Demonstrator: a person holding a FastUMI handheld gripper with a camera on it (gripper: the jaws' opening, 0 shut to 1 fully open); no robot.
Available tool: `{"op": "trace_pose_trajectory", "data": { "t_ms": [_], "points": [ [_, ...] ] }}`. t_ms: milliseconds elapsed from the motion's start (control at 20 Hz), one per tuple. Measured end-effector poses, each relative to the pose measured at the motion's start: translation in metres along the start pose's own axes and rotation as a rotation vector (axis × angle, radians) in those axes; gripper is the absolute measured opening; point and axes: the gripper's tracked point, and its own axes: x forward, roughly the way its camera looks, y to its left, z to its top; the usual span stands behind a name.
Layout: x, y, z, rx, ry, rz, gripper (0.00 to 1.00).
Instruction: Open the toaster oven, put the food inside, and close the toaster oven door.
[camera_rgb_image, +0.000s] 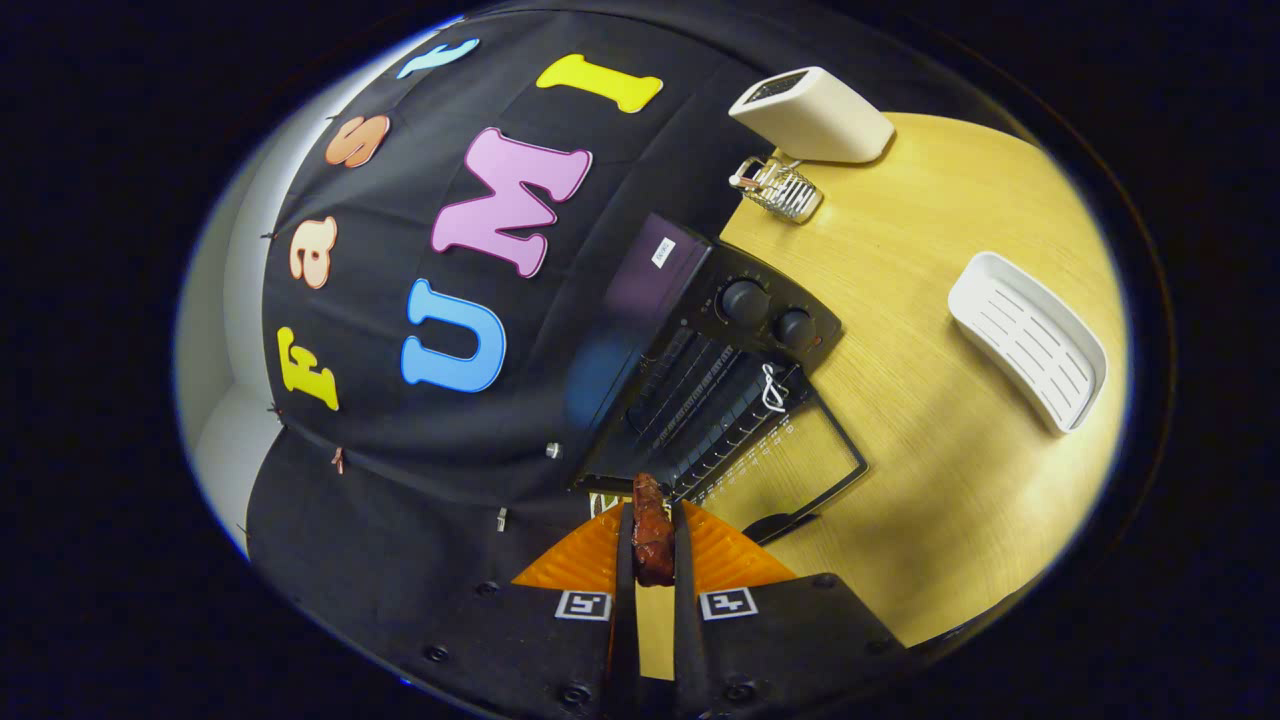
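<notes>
The food (652, 530), a dark reddish-brown, elongated piece, sits low in the middle of the frame with its long axis running along the fingers, one end pointing ahead toward the toaster oven (700, 380) and the other back toward the claw's body. It lies between the two fingers of the claw (652, 545), which is clenched on it, both fingers pressing its sides, its front end poking just past the fingertips. Just ahead of the food, the black toaster oven stands at centre frame on the wooden surface (930, 450), its glass door (790, 465) swung down flat and open, wire rack showing inside, two knobs (770, 312) beside the opening. Right of centre lies a white ridged tray (1030, 340); at upper right stand a white box-shaped object (812, 115) and a small wire basket (785, 188).
</notes>
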Motion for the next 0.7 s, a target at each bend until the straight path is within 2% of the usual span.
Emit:
{"op": "trace_pose_trajectory", "data": {
  "t_ms": [350, 700],
  "points": [
    [0.056, -0.023, 0.009, 0.17, -0.102, -0.057, 0.17],
    [0.115, -0.026, 0.031, 0.25, -0.232, -0.036, 0.17]
  ]
}}
